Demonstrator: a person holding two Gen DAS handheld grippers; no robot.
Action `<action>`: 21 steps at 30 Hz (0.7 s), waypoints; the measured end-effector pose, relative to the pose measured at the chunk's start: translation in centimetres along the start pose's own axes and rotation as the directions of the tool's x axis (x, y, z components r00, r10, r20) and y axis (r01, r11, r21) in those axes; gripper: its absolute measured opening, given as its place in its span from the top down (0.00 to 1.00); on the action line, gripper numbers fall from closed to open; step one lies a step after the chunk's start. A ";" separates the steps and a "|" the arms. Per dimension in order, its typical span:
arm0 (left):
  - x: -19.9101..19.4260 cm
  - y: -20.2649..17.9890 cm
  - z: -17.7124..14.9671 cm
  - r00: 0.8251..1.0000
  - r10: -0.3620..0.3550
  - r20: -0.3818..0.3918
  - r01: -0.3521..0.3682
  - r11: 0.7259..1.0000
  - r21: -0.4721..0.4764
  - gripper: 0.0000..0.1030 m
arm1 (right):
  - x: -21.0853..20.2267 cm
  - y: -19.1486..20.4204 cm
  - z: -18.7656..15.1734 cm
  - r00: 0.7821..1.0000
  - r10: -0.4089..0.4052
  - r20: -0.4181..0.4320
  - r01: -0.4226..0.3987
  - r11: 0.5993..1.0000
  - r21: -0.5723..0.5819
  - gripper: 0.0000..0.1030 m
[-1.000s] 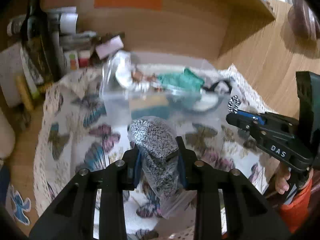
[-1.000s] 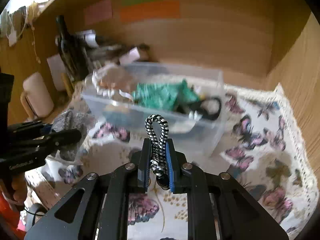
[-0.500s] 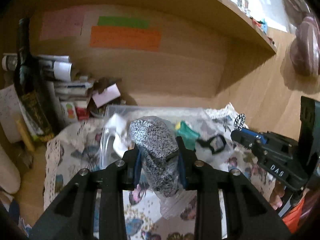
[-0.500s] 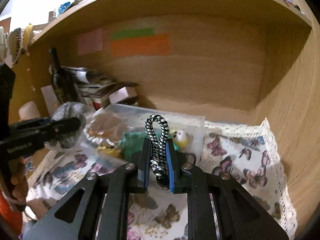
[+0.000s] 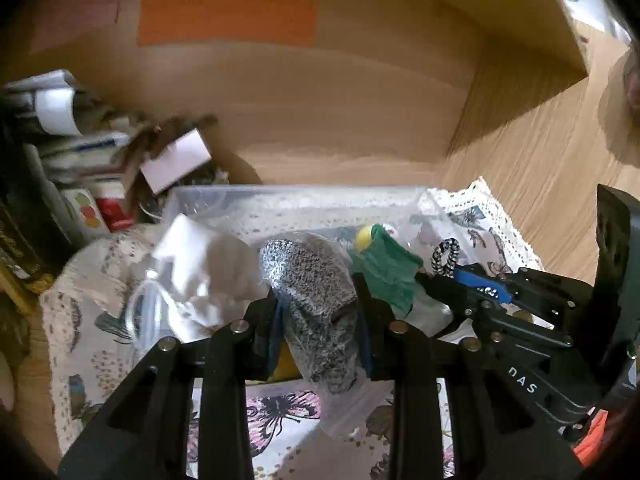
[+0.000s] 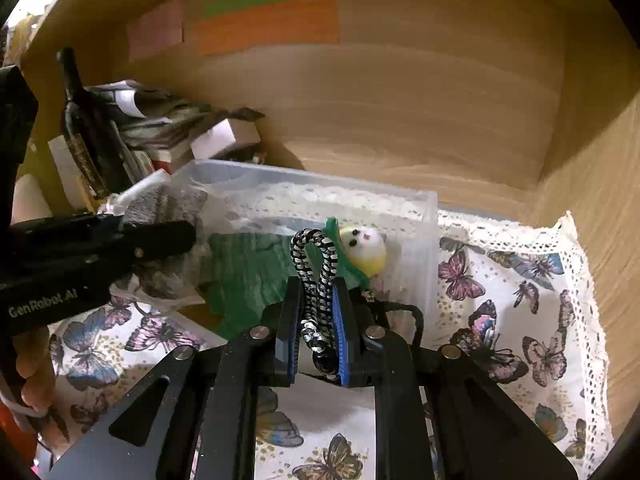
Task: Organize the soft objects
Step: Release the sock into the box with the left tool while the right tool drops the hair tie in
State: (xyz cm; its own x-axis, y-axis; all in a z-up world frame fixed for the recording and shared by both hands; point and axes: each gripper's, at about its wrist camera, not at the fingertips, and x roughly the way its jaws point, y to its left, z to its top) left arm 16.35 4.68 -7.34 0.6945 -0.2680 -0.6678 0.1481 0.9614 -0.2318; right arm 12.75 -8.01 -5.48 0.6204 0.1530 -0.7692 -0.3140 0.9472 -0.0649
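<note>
My left gripper (image 5: 316, 312) is shut on a grey speckled knit item in a clear plastic bag (image 5: 312, 292), held above the near edge of a clear plastic bin (image 5: 280, 196). My right gripper (image 6: 316, 312) is shut on a black-and-white braided hair tie (image 6: 314, 264), also over the bin (image 6: 424, 216). Inside the bin lie a green cloth (image 6: 248, 272), a yellow-and-white plush toy (image 6: 366, 250) and a crumpled white bag (image 5: 200, 272). In the left wrist view the right gripper (image 5: 452, 268) shows with the hair tie (image 5: 446, 256); in the right wrist view the left gripper (image 6: 160, 236) shows with the grey item (image 6: 160, 204).
The bin rests on a butterfly-print cloth (image 6: 500, 300) inside a wooden shelf niche. A dark bottle (image 6: 86, 128), stacked papers and small boxes (image 5: 172, 160) crowd the back left corner. Wooden walls close in behind and on the right. A person's fingers (image 6: 34, 376) hold the left tool.
Both grippers have moved forward over the bin, which now lies nearer and lower in both views. Each still holds its item.
</note>
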 end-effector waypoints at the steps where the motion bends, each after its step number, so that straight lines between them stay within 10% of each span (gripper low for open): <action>1: 0.4 0.1 0.0 1.000 -0.007 -0.011 0.007 1.000 -0.002 0.70 | 0.2 0.0 0.0 1.000 0.003 -0.006 -0.003 1.000 0.001 0.87; 5: 0.8 0.5 -0.1 1.000 -0.009 -0.029 0.009 1.000 -0.016 0.64 | 1.0 0.0 -0.4 0.999 0.017 -0.028 -0.017 1.000 0.007 0.84; 9: 0.7 0.7 -0.1 0.999 -0.014 -0.032 0.013 0.999 -0.031 0.48 | 0.8 -0.2 -0.4 0.999 0.027 -0.018 -0.026 0.999 0.021 0.59; 21: -4.3 0.0 0.2 0.996 0.020 0.090 -0.021 1.000 0.008 0.28 | -3.8 -0.1 0.2 0.995 0.014 0.100 -0.016 1.000 0.018 0.50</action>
State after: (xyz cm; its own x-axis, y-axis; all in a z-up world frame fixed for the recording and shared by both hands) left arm 13.49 5.81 -4.31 0.7581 -0.2421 -0.6055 0.1396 0.9673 -0.2120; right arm 10.60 -8.65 -2.45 0.6847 0.1940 -0.7025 -0.3112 0.9495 -0.0411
